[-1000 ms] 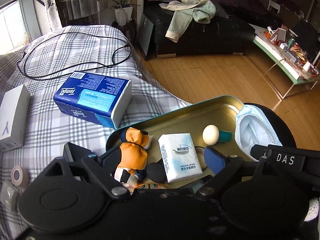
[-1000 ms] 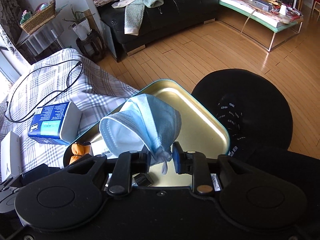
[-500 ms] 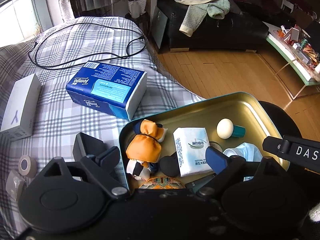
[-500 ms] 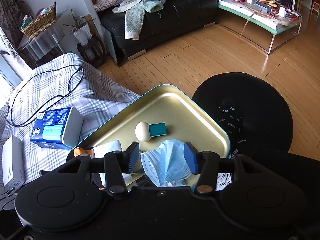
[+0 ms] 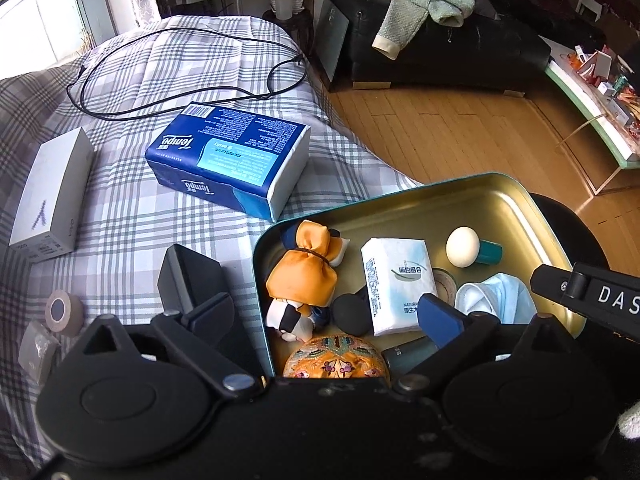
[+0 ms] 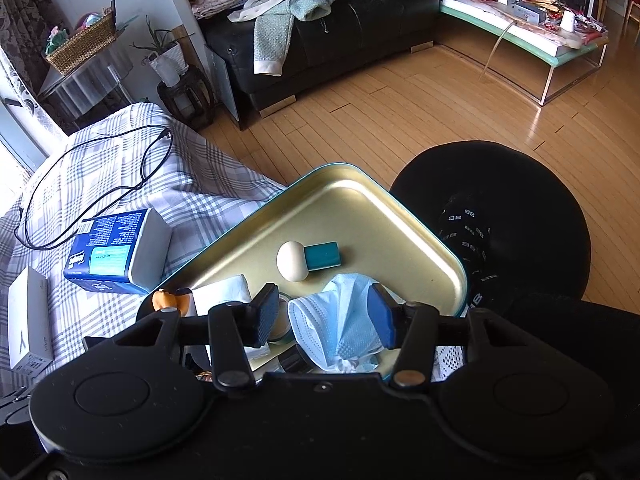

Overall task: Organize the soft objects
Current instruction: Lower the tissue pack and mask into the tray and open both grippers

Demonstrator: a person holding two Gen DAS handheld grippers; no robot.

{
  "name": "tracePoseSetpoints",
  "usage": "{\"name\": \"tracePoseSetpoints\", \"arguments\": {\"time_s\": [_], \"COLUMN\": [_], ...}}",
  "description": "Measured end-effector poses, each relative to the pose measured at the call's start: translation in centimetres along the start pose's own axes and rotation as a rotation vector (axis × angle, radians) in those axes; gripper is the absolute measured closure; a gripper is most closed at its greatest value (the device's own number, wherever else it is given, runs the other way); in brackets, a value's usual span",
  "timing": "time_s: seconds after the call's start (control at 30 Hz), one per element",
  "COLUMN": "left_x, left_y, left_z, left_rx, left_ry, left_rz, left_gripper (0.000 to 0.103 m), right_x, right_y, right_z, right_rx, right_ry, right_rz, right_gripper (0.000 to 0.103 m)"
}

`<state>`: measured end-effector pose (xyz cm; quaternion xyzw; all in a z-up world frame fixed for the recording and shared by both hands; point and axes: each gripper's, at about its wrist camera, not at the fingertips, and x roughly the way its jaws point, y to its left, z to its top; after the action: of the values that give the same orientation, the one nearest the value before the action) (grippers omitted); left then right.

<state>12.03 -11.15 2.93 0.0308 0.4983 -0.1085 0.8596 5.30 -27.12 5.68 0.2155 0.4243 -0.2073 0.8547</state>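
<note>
A gold-lined tin tray [image 5: 500,200] sits at the edge of the checked bed. It holds an orange cloth doll [image 5: 304,276], a small white tissue pack [image 5: 396,280], an embroidered pouch [image 5: 336,358], an egg-shaped sponge [image 6: 292,260] and a blue face mask [image 6: 336,320]. My right gripper [image 6: 324,316] hangs open low over the tray [image 6: 360,208], with the mask lying loose between its fingers. My left gripper [image 5: 316,304] straddles the tray's left rim above the doll. Its jaws are opening and grip nothing.
A blue Tempo tissue pack [image 5: 228,160] and a white box [image 5: 52,196] lie on the bed left of the tray, with a tape roll [image 5: 64,312] and a black cable [image 5: 180,100]. A black round stool [image 6: 500,208] stands right of the tray; wooden floor lies beyond.
My right gripper, which held the mask above the tray, has opened and the mask now lies in the tray. My left jaws have spread wider.
</note>
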Motion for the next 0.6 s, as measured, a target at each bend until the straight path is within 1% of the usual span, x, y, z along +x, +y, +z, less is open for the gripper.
{"name": "tracePoseSetpoints", "arguments": {"time_s": [0.37, 0.6], "left_x": [-1.3, -2.4], "left_y": [0.7, 2.8], "left_z": [0.1, 0.3], "left_rx": [-0.024, -0.074], "left_ry": [-0.006, -0.014], "left_rz": [-0.017, -0.01], "left_gripper": [0.002, 0.002], "right_x": [0.1, 0.1], "right_y": [0.3, 0.7], "right_z": [-0.2, -0.4], "right_rx": [-0.015, -0.03], "right_ry": [0.013, 0.017], "right_rz": [0.011, 0.023], "right_gripper": [0.053, 0.053]}}
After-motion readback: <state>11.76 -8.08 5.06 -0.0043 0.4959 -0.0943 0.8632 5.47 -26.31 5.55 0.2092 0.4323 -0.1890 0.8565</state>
